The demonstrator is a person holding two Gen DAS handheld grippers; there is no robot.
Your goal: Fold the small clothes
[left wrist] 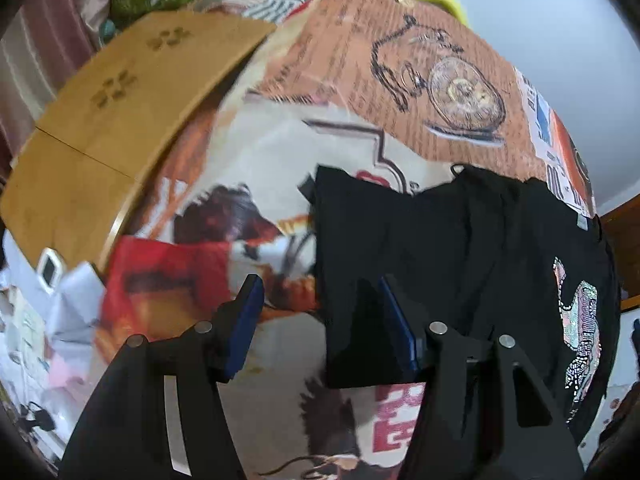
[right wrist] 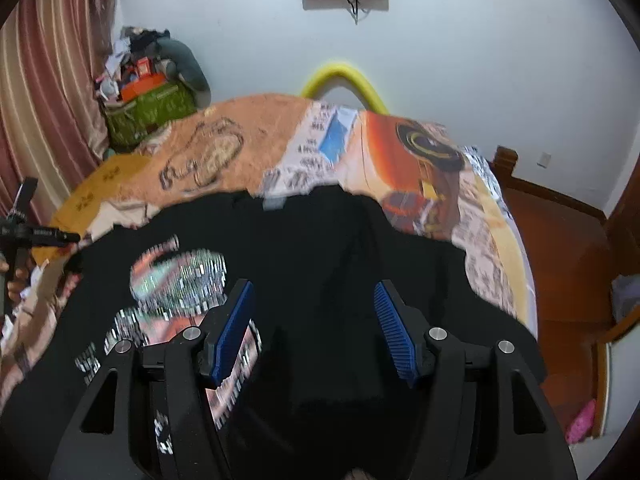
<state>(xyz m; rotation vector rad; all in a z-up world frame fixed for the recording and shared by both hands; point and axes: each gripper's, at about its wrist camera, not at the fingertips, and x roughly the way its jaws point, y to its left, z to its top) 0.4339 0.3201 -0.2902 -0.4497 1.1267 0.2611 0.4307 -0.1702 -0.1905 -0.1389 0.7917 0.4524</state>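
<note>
A black T-shirt (left wrist: pixel 460 248) with a sequinned print (left wrist: pixel 580 332) lies spread on a bed with a patterned cover (left wrist: pixel 260 152). In the left wrist view my left gripper (left wrist: pixel 320 292) is open and empty, hovering over the shirt's left edge. In the right wrist view the same shirt (right wrist: pixel 320 248) fills the foreground, its print (right wrist: pixel 180 276) on the left. My right gripper (right wrist: pixel 314 296) is open and empty just above the shirt's plain middle. The other gripper (right wrist: pixel 24 232) shows at the far left edge.
A wooden board (left wrist: pixel 120 100) lies on the bed's far left. A green bag (right wrist: pixel 148 108) of clutter stands by the curtain. A yellow hoop (right wrist: pixel 344 76) rises behind the bed. Wooden floor (right wrist: pixel 560 232) lies to the right of the bed.
</note>
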